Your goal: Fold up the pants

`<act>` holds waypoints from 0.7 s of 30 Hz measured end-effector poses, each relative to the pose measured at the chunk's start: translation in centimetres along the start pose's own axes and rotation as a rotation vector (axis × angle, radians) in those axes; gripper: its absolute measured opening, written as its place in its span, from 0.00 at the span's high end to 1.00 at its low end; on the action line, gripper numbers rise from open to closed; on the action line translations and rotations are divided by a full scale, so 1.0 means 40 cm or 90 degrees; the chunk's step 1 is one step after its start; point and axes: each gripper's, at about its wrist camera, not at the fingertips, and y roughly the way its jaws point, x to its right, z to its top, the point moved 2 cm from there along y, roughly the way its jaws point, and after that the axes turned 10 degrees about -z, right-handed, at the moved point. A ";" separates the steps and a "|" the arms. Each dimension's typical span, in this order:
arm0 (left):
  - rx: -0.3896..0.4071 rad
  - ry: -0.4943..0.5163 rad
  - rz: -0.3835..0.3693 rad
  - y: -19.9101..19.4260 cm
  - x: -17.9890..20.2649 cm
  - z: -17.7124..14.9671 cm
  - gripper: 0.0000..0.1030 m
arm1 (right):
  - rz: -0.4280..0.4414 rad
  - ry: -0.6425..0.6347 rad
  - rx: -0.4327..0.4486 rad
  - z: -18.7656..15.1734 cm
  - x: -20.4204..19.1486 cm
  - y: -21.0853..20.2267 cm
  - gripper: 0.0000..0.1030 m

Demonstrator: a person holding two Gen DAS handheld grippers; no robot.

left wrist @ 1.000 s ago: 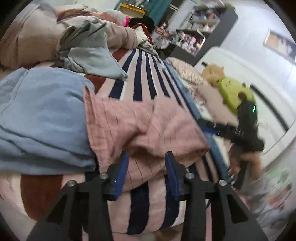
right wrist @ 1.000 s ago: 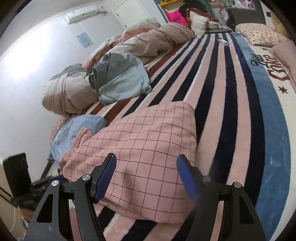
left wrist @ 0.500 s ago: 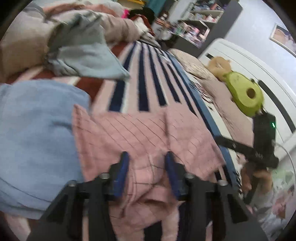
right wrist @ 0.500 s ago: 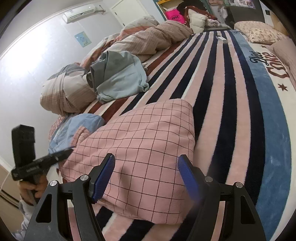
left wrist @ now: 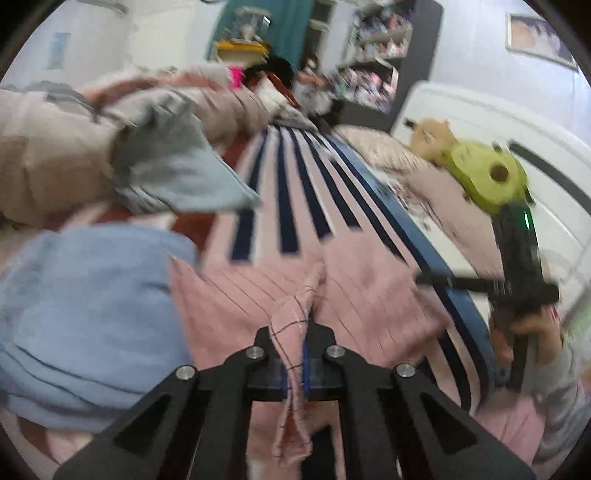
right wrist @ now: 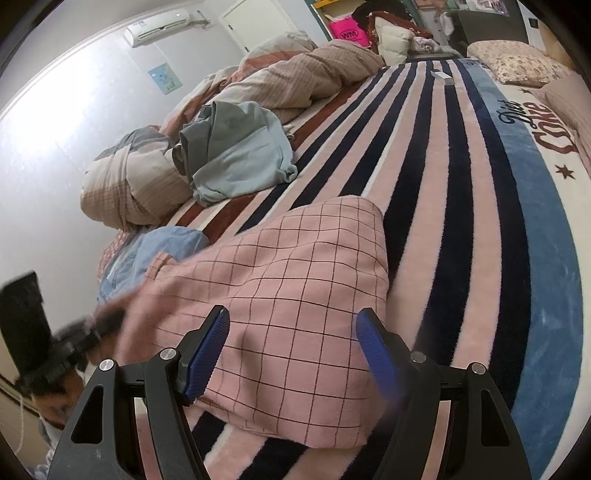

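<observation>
1. A bed (right wrist: 461, 206) with a pink, navy and blue striped blanket is carrying everything.
2. Pink checked pants (right wrist: 295, 295) are lying at its near end.
3. A light blue garment (right wrist: 236, 155) and a rumpled beige duvet (right wrist: 295, 77) are lying along the far side.
4. A floral pillow (right wrist: 517, 66) is resting at the head.

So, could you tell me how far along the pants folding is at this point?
Done: the pink checked pants lie partly folded on the striped blanket. In hand: the left gripper has just closed on an edge; the right gripper hovers open. Left: the final fold.

White walls (right wrist: 55, 155), air conditioner (right wrist: 162, 26), dark cluttered shelves (left wrist: 384, 55), striped bed (right wrist: 436, 177).
</observation>
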 end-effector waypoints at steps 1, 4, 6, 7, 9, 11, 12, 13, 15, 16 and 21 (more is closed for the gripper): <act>0.013 0.007 0.026 -0.012 -0.011 0.016 0.98 | 0.000 -0.001 0.000 0.000 0.000 0.000 0.34; 0.028 0.010 0.057 -0.022 -0.051 0.049 0.97 | 0.000 -0.007 0.000 -0.001 -0.001 0.000 0.34; 0.014 0.005 0.072 -0.010 -0.071 0.056 0.97 | 0.000 -0.010 0.000 -0.003 -0.001 -0.001 0.34; 0.006 0.003 0.080 -0.003 -0.079 0.055 0.97 | -0.001 -0.012 0.000 -0.003 -0.002 -0.001 0.34; -0.018 -0.018 0.079 0.015 -0.094 0.043 0.96 | -0.001 -0.012 -0.002 -0.004 -0.001 0.000 0.34; -0.040 -0.025 0.079 0.028 -0.100 0.022 0.96 | -0.001 -0.009 -0.003 -0.004 0.003 0.000 0.34; -0.049 -0.011 0.079 0.030 -0.087 0.006 0.96 | 0.000 -0.007 -0.003 -0.003 0.004 0.000 0.34; -0.059 0.019 0.071 0.033 -0.066 -0.013 0.96 | 0.001 -0.004 -0.004 -0.003 0.004 0.000 0.34; -0.064 0.060 0.037 0.036 -0.020 -0.037 0.96 | 0.001 -0.002 -0.005 -0.002 0.005 0.001 0.34; -0.066 0.078 0.014 0.041 0.007 -0.047 0.96 | 0.000 -0.002 -0.005 -0.001 0.004 0.002 0.34; -0.098 0.134 -0.081 0.095 0.119 -0.068 0.96 | -0.006 -0.006 -0.005 -0.002 0.001 0.003 0.34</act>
